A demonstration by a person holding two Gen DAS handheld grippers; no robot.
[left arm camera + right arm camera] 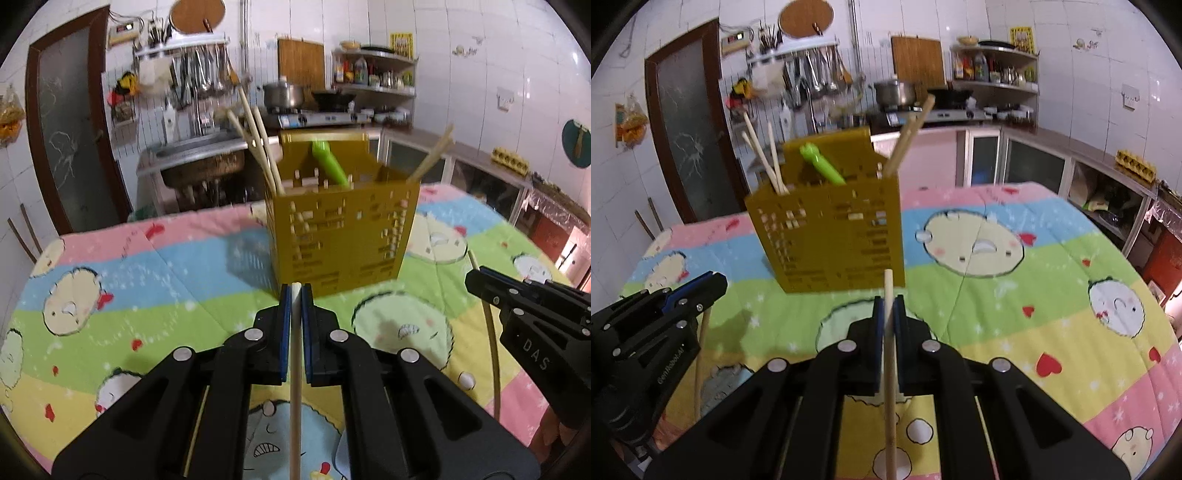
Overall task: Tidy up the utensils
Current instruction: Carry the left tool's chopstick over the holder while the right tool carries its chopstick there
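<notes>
A mustard-yellow slotted utensil holder (343, 236) stands on the cartoon-print cloth, also in the right wrist view (831, 240). It holds several pale chopsticks (258, 147) and a green utensil (328, 162). My left gripper (295, 291) is shut on a pale chopstick (294, 387), held upright just in front of the holder. My right gripper (888, 302) is shut on another chopstick (890, 387), right of the holder's front. Each gripper shows in the other's view: the right one (480, 284), the left one (713, 282).
The cloth-covered table (1034, 295) stretches to the right. Behind it are a sink (199, 155), hanging utensils, a stove with a pot (282, 94) and wok, shelves and a brown door (70, 129).
</notes>
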